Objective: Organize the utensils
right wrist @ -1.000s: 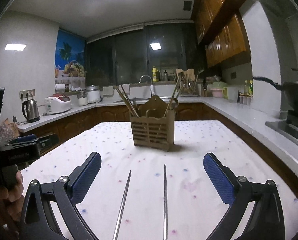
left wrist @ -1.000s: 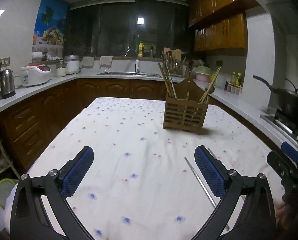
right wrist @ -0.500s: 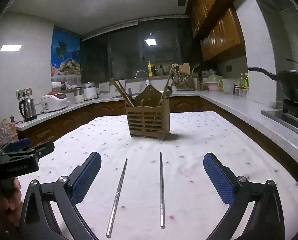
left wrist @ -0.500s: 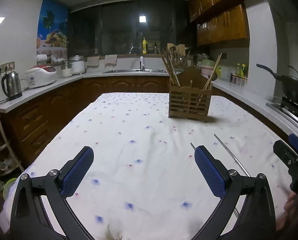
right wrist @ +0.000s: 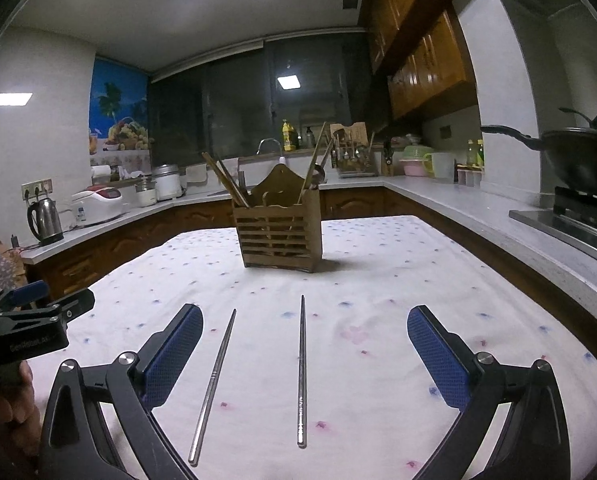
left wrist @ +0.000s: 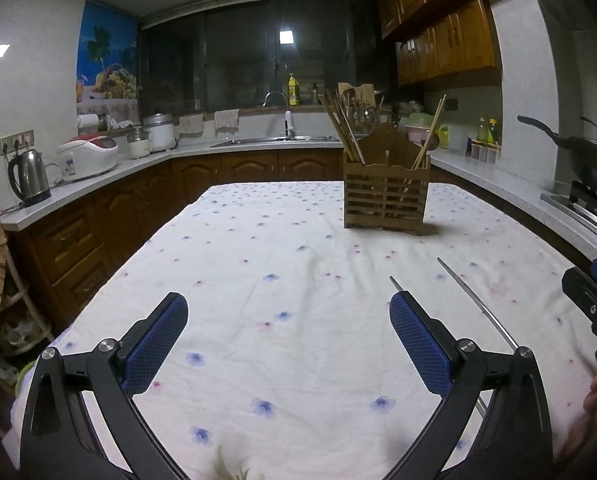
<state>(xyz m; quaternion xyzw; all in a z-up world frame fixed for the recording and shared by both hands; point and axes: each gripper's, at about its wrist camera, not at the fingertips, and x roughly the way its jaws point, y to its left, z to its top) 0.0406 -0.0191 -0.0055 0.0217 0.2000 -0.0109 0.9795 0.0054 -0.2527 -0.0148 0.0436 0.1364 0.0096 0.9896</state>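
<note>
Chopsticks (right wrist: 301, 372) on tablecloth (right wrist: 378, 280) | right claw (right wrist: 304, 350) wide | left claw (left wrist: 288, 340) wide, label unreadable

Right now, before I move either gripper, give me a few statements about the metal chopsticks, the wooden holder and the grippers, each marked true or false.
1. Two silver metal chopsticks lie flat on the flowered white tablecloth. True.
2. The right gripper is shut on one chopstick. False: it is open, both chopsticks lying between its fingers.
3. The slatted wooden utensil holder stands upright beyond the chopsticks. True.
4. The holder is empty. False: wooden chopsticks stick out of it.
5. The left gripper is open, holding nothing. True.
</note>
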